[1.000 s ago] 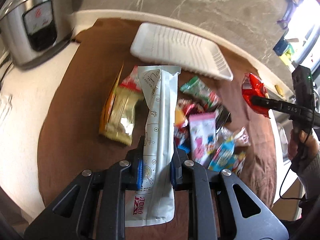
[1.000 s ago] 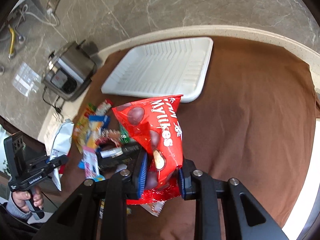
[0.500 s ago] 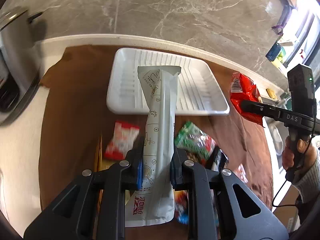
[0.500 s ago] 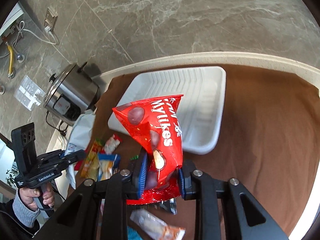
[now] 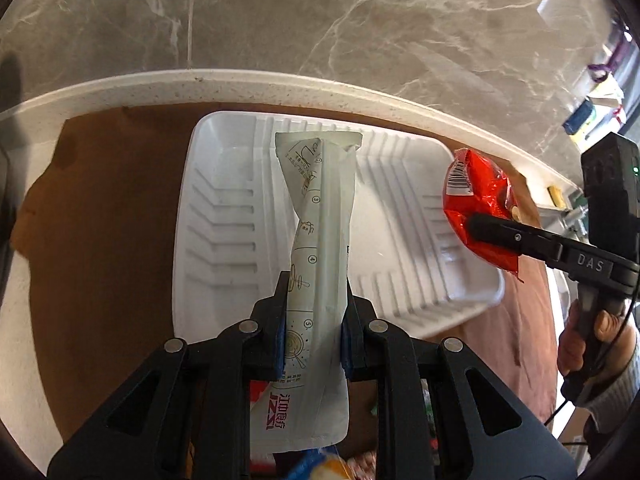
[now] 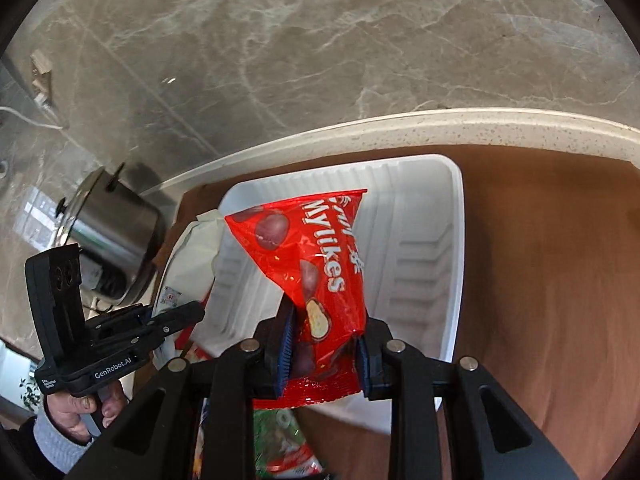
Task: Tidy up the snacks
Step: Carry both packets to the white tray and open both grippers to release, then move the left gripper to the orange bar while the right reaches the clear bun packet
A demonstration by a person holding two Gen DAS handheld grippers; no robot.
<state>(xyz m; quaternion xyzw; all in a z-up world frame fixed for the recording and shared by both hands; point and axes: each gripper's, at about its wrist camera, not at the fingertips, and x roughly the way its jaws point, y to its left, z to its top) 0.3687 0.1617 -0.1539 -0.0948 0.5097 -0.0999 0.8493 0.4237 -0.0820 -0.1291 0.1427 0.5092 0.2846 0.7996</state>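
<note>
While you held both packets above the white tray [image 5: 224, 216], your left gripper [image 5: 312, 344] was clamped on the long white packet [image 5: 324, 216] and your right gripper [image 6: 324, 352] on the red bag [image 6: 316, 248]. Released from there, the tall packet could have tipped over the tray's rim. A second before, both hung short of the tray, over the loose snacks.
</note>
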